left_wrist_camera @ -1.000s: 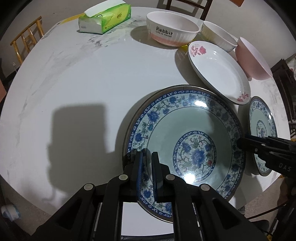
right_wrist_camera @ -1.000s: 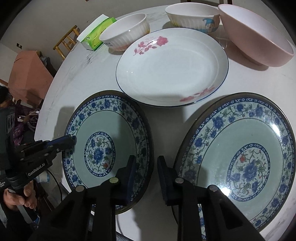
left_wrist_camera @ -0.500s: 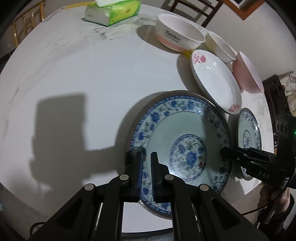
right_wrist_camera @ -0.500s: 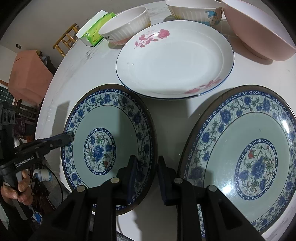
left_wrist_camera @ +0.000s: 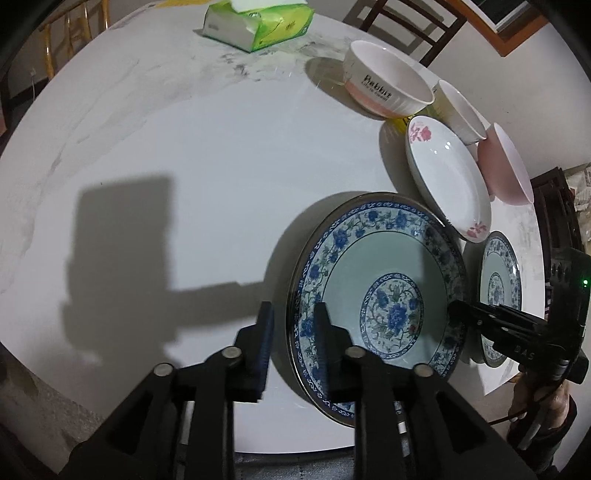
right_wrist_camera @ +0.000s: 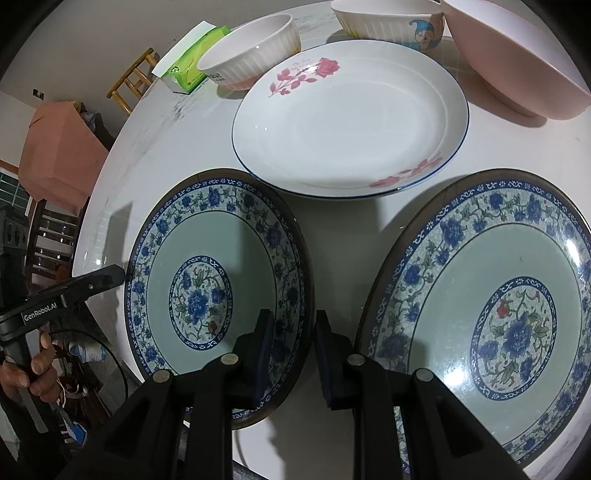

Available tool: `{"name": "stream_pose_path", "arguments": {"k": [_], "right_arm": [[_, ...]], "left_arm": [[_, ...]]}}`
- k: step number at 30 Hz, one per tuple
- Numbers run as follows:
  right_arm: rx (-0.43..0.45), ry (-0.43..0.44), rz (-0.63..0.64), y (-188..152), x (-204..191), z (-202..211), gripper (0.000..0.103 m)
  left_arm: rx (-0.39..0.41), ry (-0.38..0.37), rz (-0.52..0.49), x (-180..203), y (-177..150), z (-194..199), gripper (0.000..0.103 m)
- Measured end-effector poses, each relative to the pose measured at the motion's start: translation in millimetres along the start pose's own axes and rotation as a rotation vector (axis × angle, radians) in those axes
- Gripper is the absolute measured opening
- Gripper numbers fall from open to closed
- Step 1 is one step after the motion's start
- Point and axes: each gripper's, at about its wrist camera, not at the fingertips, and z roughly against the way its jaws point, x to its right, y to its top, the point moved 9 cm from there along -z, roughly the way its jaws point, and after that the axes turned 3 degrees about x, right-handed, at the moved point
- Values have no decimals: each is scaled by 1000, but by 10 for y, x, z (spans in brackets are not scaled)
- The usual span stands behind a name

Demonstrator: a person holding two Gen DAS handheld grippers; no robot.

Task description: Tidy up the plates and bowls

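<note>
My left gripper (left_wrist_camera: 291, 328) has just been opening its jaws; they now straddle the rim of the left blue-floral plate (left_wrist_camera: 376, 306) with a narrow gap, pads off it. My right gripper (right_wrist_camera: 291, 339) holds a narrow gap over that same plate's opposite rim, gripping nothing. The plate lies flat on the white round table (left_wrist_camera: 207, 177). At three o'clock sits its twin blue-floral plate (right_wrist_camera: 491, 314); at twelve, the rose-print plate (right_wrist_camera: 351, 122). Beyond stand the ribbed white bowl (right_wrist_camera: 251, 51), cartoon bowl (right_wrist_camera: 388, 20) and pink bowl (right_wrist_camera: 513, 62).
</note>
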Motion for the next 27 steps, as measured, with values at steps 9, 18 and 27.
{"name": "stream_pose_path", "arguments": {"k": [9, 18, 27], "right_arm": [[-1, 10, 4, 19, -1, -1, 23], [9, -26, 35, -5, -127, -6, 23], [31, -37, 91, 142, -483, -11, 23]], "left_arm": [[-44, -24, 6, 4, -50, -216, 16], [-5, 0, -7, 0, -2, -185, 17], [50, 20, 3, -209, 91, 51, 16]]}}
